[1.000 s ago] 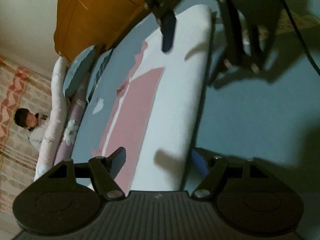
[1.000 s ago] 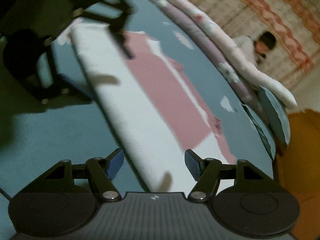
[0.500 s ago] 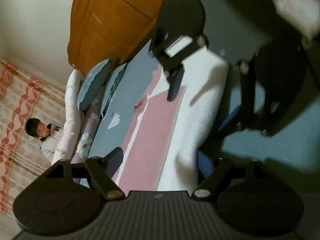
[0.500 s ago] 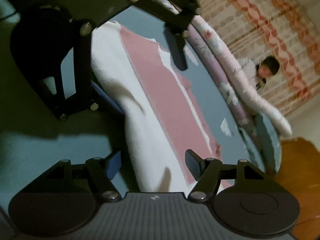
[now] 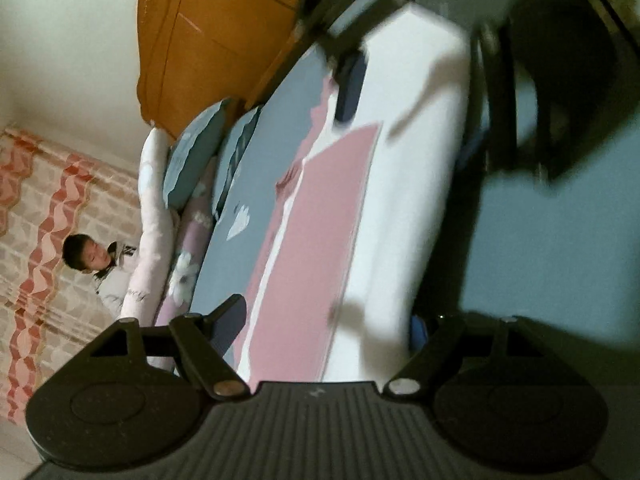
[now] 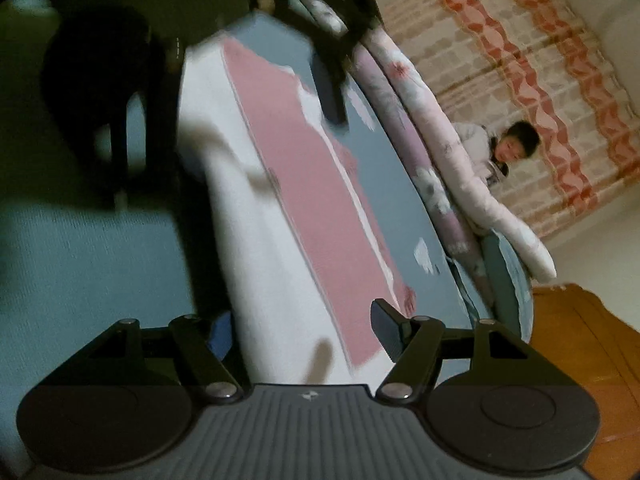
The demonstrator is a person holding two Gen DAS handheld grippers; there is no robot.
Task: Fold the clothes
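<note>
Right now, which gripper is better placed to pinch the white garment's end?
Left, barely: the left gripper's open fingers straddle the white garment's near end. The right gripper straddles the opposite end likewise, so either could close.

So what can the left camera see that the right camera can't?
Only the left camera shows the pale wall above the wooden headboard. Only the right camera shows the rolled quilt's loose end. Both show the white and pink cloth between open fingers, the blue bed sheet, the curtain and a person.
</note>
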